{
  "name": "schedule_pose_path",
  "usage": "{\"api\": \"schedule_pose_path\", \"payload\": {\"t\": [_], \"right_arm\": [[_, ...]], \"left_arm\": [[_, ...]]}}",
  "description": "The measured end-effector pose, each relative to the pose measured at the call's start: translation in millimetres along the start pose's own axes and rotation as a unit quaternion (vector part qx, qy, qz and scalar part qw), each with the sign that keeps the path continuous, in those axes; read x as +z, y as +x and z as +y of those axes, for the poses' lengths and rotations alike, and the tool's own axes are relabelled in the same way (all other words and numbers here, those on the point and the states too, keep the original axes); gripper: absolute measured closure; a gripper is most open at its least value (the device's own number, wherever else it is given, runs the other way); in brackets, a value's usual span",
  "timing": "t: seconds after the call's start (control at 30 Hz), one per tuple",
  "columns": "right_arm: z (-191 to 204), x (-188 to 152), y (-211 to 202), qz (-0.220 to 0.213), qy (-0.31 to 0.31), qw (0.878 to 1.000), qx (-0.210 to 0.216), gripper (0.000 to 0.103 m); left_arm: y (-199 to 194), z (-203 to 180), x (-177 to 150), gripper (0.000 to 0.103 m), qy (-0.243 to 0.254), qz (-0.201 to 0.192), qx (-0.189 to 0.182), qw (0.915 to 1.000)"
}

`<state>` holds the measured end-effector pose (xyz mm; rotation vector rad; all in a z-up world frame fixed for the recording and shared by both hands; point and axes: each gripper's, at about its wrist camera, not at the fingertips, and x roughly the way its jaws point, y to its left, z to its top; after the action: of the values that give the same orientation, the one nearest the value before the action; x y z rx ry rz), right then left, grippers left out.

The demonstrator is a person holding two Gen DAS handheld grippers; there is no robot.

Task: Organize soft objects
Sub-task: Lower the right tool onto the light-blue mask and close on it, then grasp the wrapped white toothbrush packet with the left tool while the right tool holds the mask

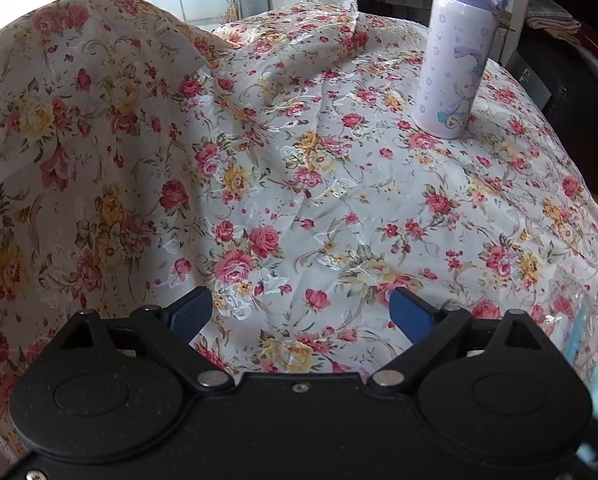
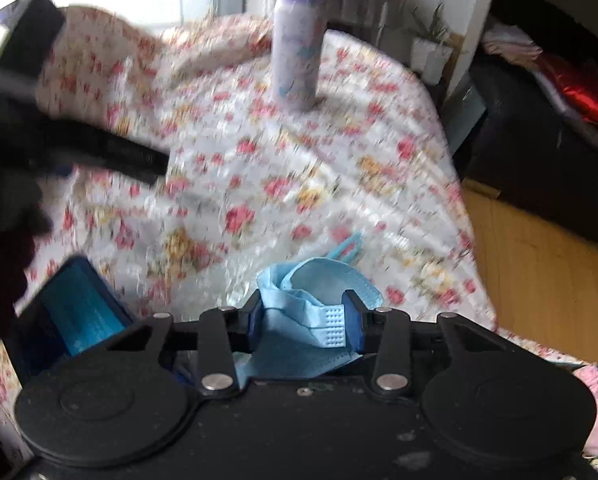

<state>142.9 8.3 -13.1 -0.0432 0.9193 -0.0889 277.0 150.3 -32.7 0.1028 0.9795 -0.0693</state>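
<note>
Lt blue mask (image 2: 299, 304) is sitting crumpled betw right gripper (image 2: 305, 316) fingers, folded w/ ear loop sticking out, over floral cloth (image 2: 259, 160).

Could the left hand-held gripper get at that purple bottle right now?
Probably yes. The left hand-held gripper is open and empty, and only bare flowered cloth lies between it and the upright bottle. Whether its jaws would span the bottle is hard to judge.

No readable text anywhere, purple-lidded bottle (image 1: 455, 56) printed only with cartoon figures and small flowers, no lettering legible on it, right wrist view too blurred for any print
</note>
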Motion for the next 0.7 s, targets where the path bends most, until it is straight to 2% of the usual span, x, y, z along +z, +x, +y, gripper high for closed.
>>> {"api": "schedule_pose_path", "payload": {"t": [0.17, 0.23, 0.4, 0.47, 0.53, 0.63, 0.7], "right_arm": [[-15, 5, -41, -0.053, 0.031, 0.998, -0.001, 0.063], [-20, 4, -58, -0.065, 0.043, 0.997, 0.002, 0.063], [-29, -18, -96, -0.069, 0.065, 0.995, 0.022, 0.062], [-29, -31, -105, -0.059, 0.069, 0.995, 0.032, 0.062], [-26, -44, -113, -0.054, 0.068, 0.996, 0.034, 0.062], [-21, -62, -120, -0.045, 0.066, 0.996, 0.035, 0.062], [-20, -73, -123, -0.039, 0.072, 0.996, 0.04, 0.062]], "left_arm": [[-4, -10, -2, 0.01, 0.027, -0.004, -0.007, 0.9996], [-9, -16, -4, 0.01, 0.047, -0.006, -0.022, 0.9986], [-24, -37, -13, 0.01, 0.104, -0.02, -0.045, 0.9934], [-31, -36, -14, 0.01, 0.117, -0.037, -0.023, 0.9921], [-34, -26, -14, 0.01, 0.108, -0.051, 0.011, 0.9927], [-34, 3, -11, 0.01, 0.057, -0.069, 0.078, 0.9929], [-35, 24, -6, 0.01, 0.007, -0.081, 0.124, 0.989]]}}
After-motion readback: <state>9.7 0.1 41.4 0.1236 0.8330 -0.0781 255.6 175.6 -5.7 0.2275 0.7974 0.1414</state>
